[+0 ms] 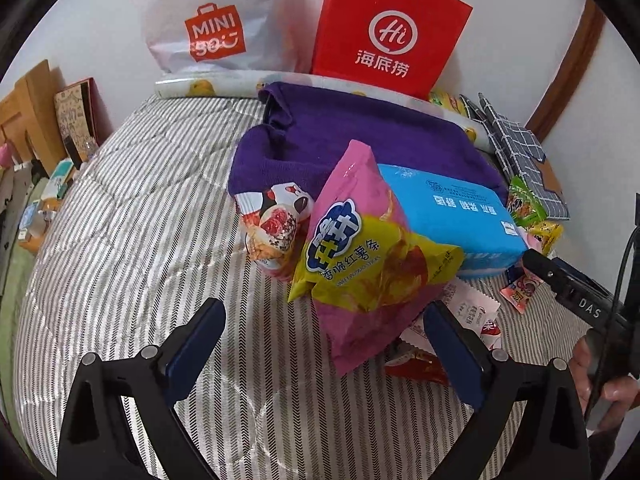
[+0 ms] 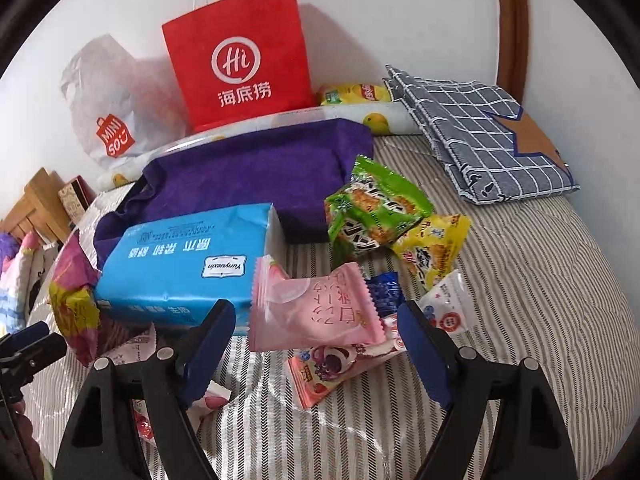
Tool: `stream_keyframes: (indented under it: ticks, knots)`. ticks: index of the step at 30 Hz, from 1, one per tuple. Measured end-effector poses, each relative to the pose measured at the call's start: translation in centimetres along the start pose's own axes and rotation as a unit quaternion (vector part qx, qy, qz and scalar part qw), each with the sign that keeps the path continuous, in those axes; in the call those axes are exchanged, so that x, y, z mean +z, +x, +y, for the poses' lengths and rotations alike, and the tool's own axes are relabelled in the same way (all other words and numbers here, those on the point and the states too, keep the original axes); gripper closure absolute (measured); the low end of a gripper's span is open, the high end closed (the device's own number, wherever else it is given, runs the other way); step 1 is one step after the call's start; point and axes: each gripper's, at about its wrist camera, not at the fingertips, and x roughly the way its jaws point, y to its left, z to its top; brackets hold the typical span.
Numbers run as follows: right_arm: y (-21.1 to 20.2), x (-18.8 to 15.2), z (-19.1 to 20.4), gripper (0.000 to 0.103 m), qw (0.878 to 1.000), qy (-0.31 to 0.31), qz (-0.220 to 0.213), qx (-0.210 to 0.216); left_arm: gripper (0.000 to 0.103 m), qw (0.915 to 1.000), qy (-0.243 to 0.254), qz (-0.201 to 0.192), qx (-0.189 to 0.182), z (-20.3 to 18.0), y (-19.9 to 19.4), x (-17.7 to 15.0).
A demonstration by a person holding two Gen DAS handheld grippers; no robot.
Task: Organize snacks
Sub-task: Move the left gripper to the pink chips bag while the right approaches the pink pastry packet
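Pink chip bag (image 1: pixel 360 256) stands before our spread left tool (image 1: pixel 324 334); our right tool (image 2: pixel 316 330) gapes around a pink packet (image 2: pixel 316 312) on the bed (image 2: pixel 540 280).

A pink and yellow chip bag (image 1: pixel 368 256) stands tilted at centre frame, leaning on a blue tissue pack (image 1: pixel 456 216). In the right wrist view, a pale pink packet (image 2: pixel 320 308) lies lower centre over a smaller berry packet (image 2: pixel 332 368); green (image 2: pixel 372 212) and yellow (image 2: pixel 436 252) bags sit right of centre.
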Motion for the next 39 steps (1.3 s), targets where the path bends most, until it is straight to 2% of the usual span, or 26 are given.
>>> stream_keyframes:
  ticks: [7,15,28,30,39]
  knots:
    - [1.1,-0.1,-0.6,0.021,1.000,0.005,0.017,0.013,0.005,0.9999,-0.003,0.013,-0.004,0.1,1.0,-0.1]
    - [1.2,-0.2,-0.1,0.021,1.000,-0.012,0.006,0.016,0.005,0.9998,-0.004,0.018,0.001,0.3,1.1,-0.2]
    - [-0.1,-0.4,-0.5,0.044,1.000,-0.005,-0.005,0.028,0.005,0.9997,-0.002,0.024,0.002,0.1,1.2,-0.6]
    - [-0.3,-0.4,-0.7,0.045,1.000,-0.002,-0.006,0.031,0.005,0.9997,-0.003,0.023,0.002,0.2,1.0,-0.6]
    - [-1.3,-0.7,-1.0,0.064,0.999,0.003,-0.012,0.035,0.005,0.9998,-0.012,0.015,0.006,0.7,0.2,-0.6]
